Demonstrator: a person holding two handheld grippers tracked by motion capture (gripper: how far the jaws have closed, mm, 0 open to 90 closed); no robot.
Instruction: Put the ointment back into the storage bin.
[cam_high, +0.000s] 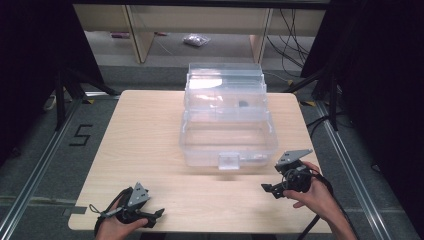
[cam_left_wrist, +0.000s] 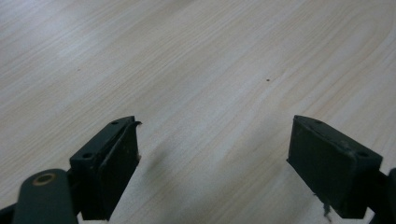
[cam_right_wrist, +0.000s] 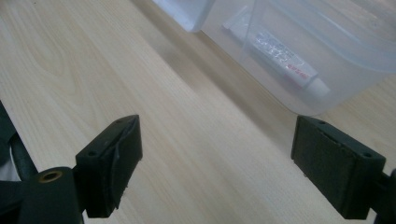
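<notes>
A clear plastic storage box (cam_high: 227, 125) with stepped tiers stands at the table's middle, its front latch (cam_high: 229, 161) facing me. A small dark item (cam_high: 243, 104) lies in an upper tier. My left gripper (cam_high: 158, 214) rests open at the front left corner of the table, over bare wood (cam_left_wrist: 205, 70), its jaws wide apart around nothing (cam_left_wrist: 215, 154). My right gripper (cam_high: 268, 189) is open near the box's front right corner. Between its spread jaws (cam_right_wrist: 217, 163) lies only table. Beyond them the box wall (cam_right_wrist: 355, 60) shows a white tube (cam_right_wrist: 280, 58) with red print inside.
The wooden table (cam_high: 145, 130) has free surface left of the box and along the front edge. Black stand legs (cam_high: 62, 95) flank the table on both sides. A floor mark "5" (cam_high: 80, 135), cables (cam_high: 292, 35) and a small bag (cam_high: 196, 40) lie beyond.
</notes>
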